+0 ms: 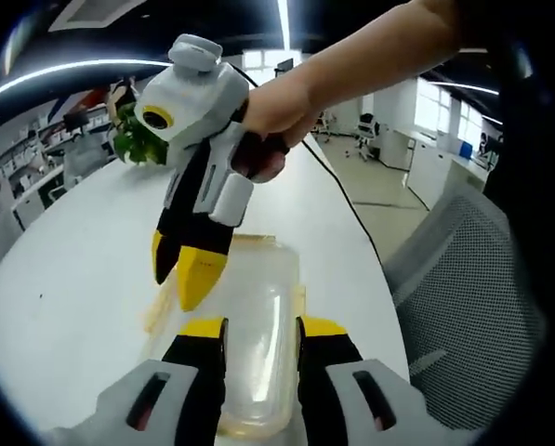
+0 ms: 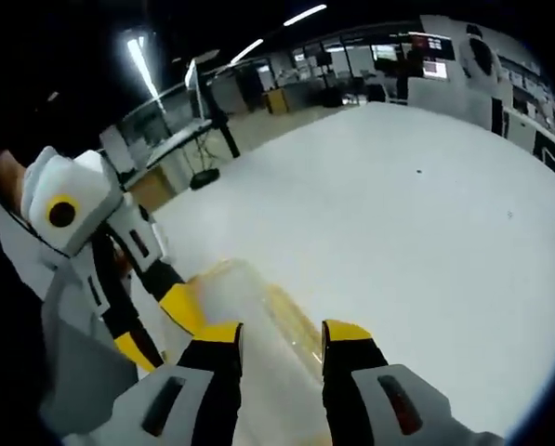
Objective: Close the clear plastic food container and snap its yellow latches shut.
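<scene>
The clear plastic container [image 1: 258, 288] lies on the white table [image 1: 82, 251] with its lid on top. A pale yellow latch [image 1: 159, 311] runs along its left side. My left gripper [image 1: 263, 333] is open, its yellow-tipped jaws standing over the container's near end. My right gripper [image 1: 182, 279], held by a hand, points down at the container's left edge beside that latch. In the right gripper view my right gripper [image 2: 282, 334] is open above the container [image 2: 240, 288] and a yellowish latch strip [image 2: 291, 321]. The left gripper [image 2: 156, 327] comes in from the left at the container's end.
A green plant [image 1: 133, 139] stands at the table's far end. A black cable [image 1: 342, 195] runs along the table's right side. A grey mesh chair [image 1: 463, 297] sits close to the right edge. Broad bare tabletop [image 2: 398, 214] stretches beyond the container.
</scene>
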`<control>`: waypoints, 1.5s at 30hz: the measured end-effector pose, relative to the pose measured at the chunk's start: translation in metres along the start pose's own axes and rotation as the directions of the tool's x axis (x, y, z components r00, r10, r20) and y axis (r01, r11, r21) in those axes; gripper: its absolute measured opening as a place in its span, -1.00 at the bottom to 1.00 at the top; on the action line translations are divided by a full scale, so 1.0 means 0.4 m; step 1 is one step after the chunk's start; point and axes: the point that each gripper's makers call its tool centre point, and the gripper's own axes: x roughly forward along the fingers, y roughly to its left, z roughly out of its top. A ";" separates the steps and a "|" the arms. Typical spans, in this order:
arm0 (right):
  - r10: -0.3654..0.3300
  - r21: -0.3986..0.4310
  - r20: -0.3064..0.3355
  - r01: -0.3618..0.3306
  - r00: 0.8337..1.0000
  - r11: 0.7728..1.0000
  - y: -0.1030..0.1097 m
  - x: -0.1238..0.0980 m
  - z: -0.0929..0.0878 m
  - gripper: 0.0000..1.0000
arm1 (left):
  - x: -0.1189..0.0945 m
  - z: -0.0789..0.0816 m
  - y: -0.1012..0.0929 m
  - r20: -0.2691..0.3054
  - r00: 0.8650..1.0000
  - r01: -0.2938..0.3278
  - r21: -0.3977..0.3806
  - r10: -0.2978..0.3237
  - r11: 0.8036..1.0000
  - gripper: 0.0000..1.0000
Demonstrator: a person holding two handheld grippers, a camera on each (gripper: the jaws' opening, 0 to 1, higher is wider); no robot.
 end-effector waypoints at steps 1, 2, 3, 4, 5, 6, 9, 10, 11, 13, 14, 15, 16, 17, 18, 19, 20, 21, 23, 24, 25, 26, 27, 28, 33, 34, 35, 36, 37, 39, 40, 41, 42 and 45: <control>0.003 -0.006 0.000 -0.003 1.000 1.000 0.001 -0.004 0.002 -0.35 | 0.000 0.000 0.000 -0.001 1.000 -0.001 0.000 0.001 1.000 -0.45; 0.003 -0.012 -0.003 -0.003 1.000 1.000 0.000 -0.007 0.002 -0.35 | 0.001 0.000 -0.001 -0.005 1.000 -0.002 0.000 0.002 1.000 -0.45; 0.002 -0.017 -0.010 -0.002 1.000 1.000 -0.002 -0.011 0.003 -0.35 | 0.002 0.001 -0.001 -0.014 1.000 -0.002 -0.004 0.002 1.000 -0.43; 0.001 -0.020 -0.014 -0.001 1.000 1.000 -0.003 -0.014 0.005 -0.35 | 0.003 0.002 -0.003 -0.023 1.000 0.000 -0.008 0.000 1.000 -0.39; -0.001 -0.025 -0.020 0.000 1.000 1.000 -0.005 -0.018 0.008 -0.35 | 0.007 0.003 -0.002 -0.040 0.999 -0.014 -0.006 0.013 1.000 -0.27; -0.003 -0.027 -0.026 0.002 1.000 1.000 -0.008 -0.020 0.010 -0.35 | 0.011 0.005 -0.001 -0.049 0.999 -0.021 -0.002 0.021 1.000 -0.18; -0.007 -0.065 -0.041 0.005 0.999 0.998 -0.008 -0.027 0.019 -0.35 | 0.016 0.018 -0.018 -0.059 0.998 -0.008 0.028 0.010 1.000 -0.29; -0.005 -0.075 -0.050 0.001 0.999 0.997 -0.007 -0.027 0.021 -0.36 | 0.017 0.021 -0.022 -0.074 0.997 -0.009 0.047 0.013 0.999 -0.34; -0.001 -0.085 -0.055 -0.004 0.998 0.996 -0.004 -0.025 0.022 -0.37 | 0.017 0.021 -0.021 -0.091 0.996 -0.017 0.063 0.023 0.998 -0.36; 0.010 -0.115 -0.080 -0.019 0.997 0.993 0.004 -0.022 0.022 -0.37 | 0.017 0.030 -0.025 -0.111 0.993 -0.031 0.093 0.042 0.995 -0.35; 0.012 -0.118 -0.090 -0.023 0.996 0.993 0.005 -0.020 0.023 -0.37 | 0.017 0.034 -0.024 -0.117 0.992 -0.044 0.103 0.056 0.994 -0.36; 0.018 -0.123 -0.115 -0.032 0.993 0.992 0.009 -0.017 0.021 -0.36 | 0.017 0.036 -0.021 -0.136 0.987 -0.065 0.121 0.082 0.991 -0.35; 0.022 -0.128 -0.131 -0.039 0.991 0.991 0.011 -0.016 0.020 -0.36 | 0.018 0.037 -0.024 -0.147 0.985 -0.068 0.134 0.088 0.989 -0.35; 0.027 -0.154 -0.172 -0.054 0.985 0.987 0.012 -0.016 0.014 -0.34 | 0.017 0.033 -0.024 -0.174 0.979 -0.077 0.164 0.106 0.983 -0.35; 0.024 -0.168 -0.194 -0.057 0.981 0.984 0.010 -0.016 0.013 -0.34 | 0.016 0.026 -0.024 -0.203 0.972 -0.086 0.177 0.122 0.980 -0.35; 0.031 -0.180 -0.238 -0.075 0.971 0.981 0.013 -0.015 0.007 -0.34 | 0.015 0.014 -0.025 -0.252 0.957 -0.089 0.212 0.142 0.973 -0.35; 0.036 -0.198 -0.271 -0.092 0.962 0.976 0.014 -0.015 0.001 -0.34 | 0.017 0.008 -0.031 -0.278 0.950 -0.079 0.231 0.144 0.970 -0.35; 0.041 -0.226 -0.307 -0.115 0.951 0.967 0.012 -0.012 -0.002 -0.34 | 0.019 0.008 -0.036 -0.289 0.946 -0.074 0.257 0.149 0.964 -0.35; 0.044 -0.236 -0.332 -0.128 0.942 0.963 0.011 -0.008 0.002 -0.35 | 0.024 0.018 -0.042 -0.293 0.941 -0.073 0.311 0.169 0.947 -0.35; 0.044 -0.231 -0.336 -0.127 0.941 0.965 0.008 -0.001 0.010 -0.35 | 0.026 0.019 -0.045 -0.298 0.939 -0.075 0.310 0.172 0.948 -0.34; 0.046 -0.231 -0.344 -0.133 0.938 0.964 0.007 0.002 0.013 -0.35 | 0.029 0.021 -0.045 -0.303 0.936 -0.079 0.314 0.179 0.946 -0.33; 0.053 -0.234 -0.351 -0.143 0.935 0.962 0.009 0.004 0.017 -0.35 | 0.031 0.022 -0.043 -0.308 0.934 -0.080 0.319 0.183 0.944 -0.30; 0.063 -0.234 -0.362 -0.156 0.930 0.960 0.013 0.008 0.022 -0.35 | 0.035 0.019 -0.040 -0.317 0.930 -0.080 0.315 0.185 0.946 -0.27; 0.067 -0.233 -0.371 -0.162 0.926 0.959 0.014 0.012 0.023 -0.35 | 0.037 0.014 -0.041 -0.330 0.926 -0.077 0.310 0.183 0.947 -0.23; 0.063 -0.263 -0.457 -0.202 0.887 0.943 0.010 0.026 0.012 -0.38 | 0.042 0.006 -0.027 -0.372 0.902 -0.091 0.331 0.218 0.939 -0.26; 0.064 -0.264 -0.473 -0.210 0.879 0.941 0.009 0.029 0.008 -0.40 | 0.042 0.006 -0.026 -0.379 0.898 -0.093 0.331 0.223 0.939 -0.26; 0.064 -0.266 -0.474 -0.212 0.878 0.940 0.009 0.033 0.009 -0.40 | 0.042 0.004 -0.024 -0.387 0.893 -0.096 0.330 0.228 0.939 -0.26; 0.065 -0.269 -0.481 -0.218 0.874 0.938 0.009 0.033 0.007 -0.40 | 0.042 0.002 -0.023 -0.392 0.890 -0.098 0.332 0.232 0.938 -0.26; 0.068 -0.273 -0.499 -0.232 0.864 0.934 0.011 0.032 0.000 -0.40 | 0.043 0.000 -0.024 -0.400 0.886 -0.097 0.333 0.234 0.938 -0.25; 0.076 -0.277 -0.529 -0.256 0.845 0.926 0.016 0.030 -0.011 -0.39 | 0.045 -0.010 -0.026 -0.418 0.878 -0.093 0.331 0.234 0.939 -0.26; 0.083 -0.273 -0.526 -0.261 0.846 0.926 0.021 0.031 -0.008 -0.39 | 0.043 -0.016 -0.025 -0.429 0.870 -0.092 0.341 0.242 0.935 -0.26; 0.081 -0.276 -0.536 -0.266 0.840 0.924 0.021 0.031 -0.010 -0.39 | 0.044 -0.010 -0.019 -0.422 0.869 -0.087 0.385 0.259 0.919 -0.26; 0.081 -0.276 -0.539 -0.267 0.838 0.923 0.021 0.032 -0.009 -0.39 | 0.048 -0.013 -0.025 -0.423 0.870 -0.084 0.376 0.252 0.923 -0.25; 0.110 -0.234 -0.570 -0.289 0.814 0.928 0.032 0.032 -0.018 -0.45 | 0.050 -0.012 -0.022 -0.426 0.865 -0.092 0.382 0.264 0.920 -0.23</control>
